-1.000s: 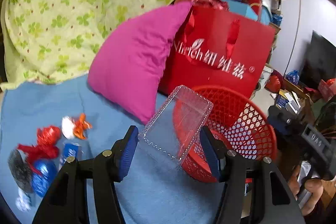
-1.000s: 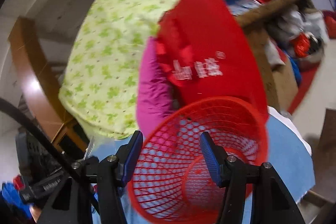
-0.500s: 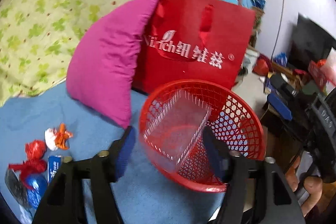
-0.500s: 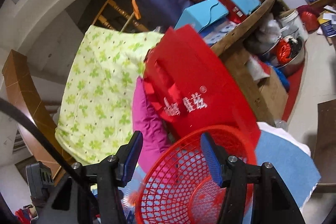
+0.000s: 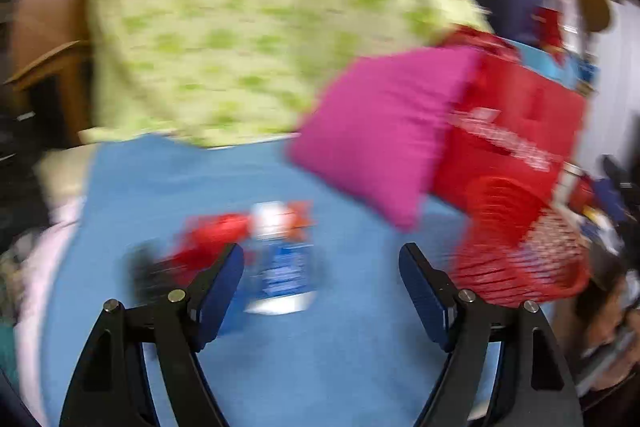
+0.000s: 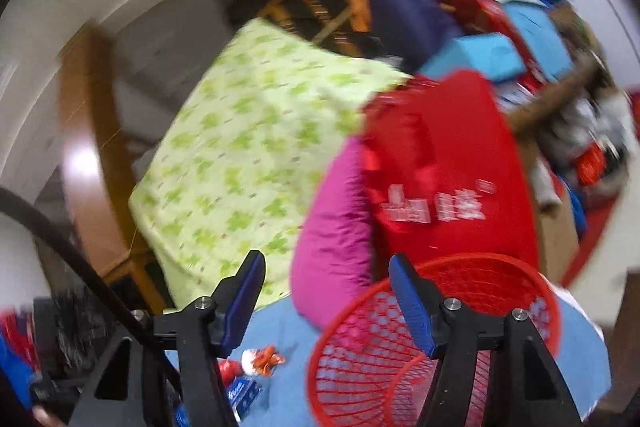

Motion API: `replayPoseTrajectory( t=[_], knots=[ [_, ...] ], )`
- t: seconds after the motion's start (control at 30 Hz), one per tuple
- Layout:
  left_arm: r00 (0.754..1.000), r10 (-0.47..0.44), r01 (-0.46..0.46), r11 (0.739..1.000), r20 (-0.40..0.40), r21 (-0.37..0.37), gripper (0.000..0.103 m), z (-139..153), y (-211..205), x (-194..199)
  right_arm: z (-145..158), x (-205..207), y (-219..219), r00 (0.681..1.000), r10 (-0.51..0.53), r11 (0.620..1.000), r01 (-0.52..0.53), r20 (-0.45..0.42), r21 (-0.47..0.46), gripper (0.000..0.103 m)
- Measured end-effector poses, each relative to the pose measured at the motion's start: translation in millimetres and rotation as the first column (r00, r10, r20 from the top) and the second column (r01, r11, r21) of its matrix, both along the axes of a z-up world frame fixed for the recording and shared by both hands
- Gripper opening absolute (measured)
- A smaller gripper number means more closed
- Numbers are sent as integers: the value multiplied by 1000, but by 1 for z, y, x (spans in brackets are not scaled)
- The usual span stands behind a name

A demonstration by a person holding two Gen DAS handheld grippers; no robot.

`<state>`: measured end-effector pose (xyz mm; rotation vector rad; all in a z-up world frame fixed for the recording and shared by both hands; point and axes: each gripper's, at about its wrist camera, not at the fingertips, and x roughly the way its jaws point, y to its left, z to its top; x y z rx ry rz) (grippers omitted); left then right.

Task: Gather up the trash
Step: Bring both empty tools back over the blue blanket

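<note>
The trash (image 5: 276, 251), a blurred cluster of red, white and blue wrappers, is left lying near the left edge of the blue bed cover (image 5: 320, 367), just ahead of the left gripper (image 5: 322, 287), whose jaws are opening and empty, presumably for the next pick. The red basket (image 6: 440, 347) is steadied by the right gripper (image 6: 328, 299), its opening jaws straddling the rim at the cover's right edge.

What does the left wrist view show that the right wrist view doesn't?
Only the left wrist view: its own open, empty left tongs over a blurred black item.
Only the right wrist view: the right tongs, opening with nothing between them, and cluttered shelves.
Both: red basket, pink pillow, red bag, green patterned quilt, blue cloth, wrappers.
</note>
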<state>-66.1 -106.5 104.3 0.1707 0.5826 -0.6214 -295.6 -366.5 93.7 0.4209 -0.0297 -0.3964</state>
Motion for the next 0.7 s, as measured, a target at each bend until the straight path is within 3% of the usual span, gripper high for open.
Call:
replayPoseTrajectory(
  t=[0.07,0.17,0.3,0.47,0.57,0.7],
  knots=[
    [992,120,-121,992,25,21,82,-8,41,11,1,16,22,998,60,997,-62,-28,-46,69],
    [957,285,-288,955,50,65,82,-26,91,25,-7,48,52,983,157,984,-164,-95,-66,69],
    [905,426,-424,900,0,104,82,-57,140,42,-30,102,81,927,304,951,-308,-220,17,71],
    [864,498,-485,864,-80,139,82,-93,157,55,-69,159,95,856,318,948,-302,-408,106,71],
    [854,503,-484,862,-130,154,82,-111,162,65,-98,197,94,808,244,968,-237,-537,83,71],
    [857,493,-469,867,-153,168,82,-121,157,78,-147,245,73,697,195,978,-189,-690,86,72]
  ],
)
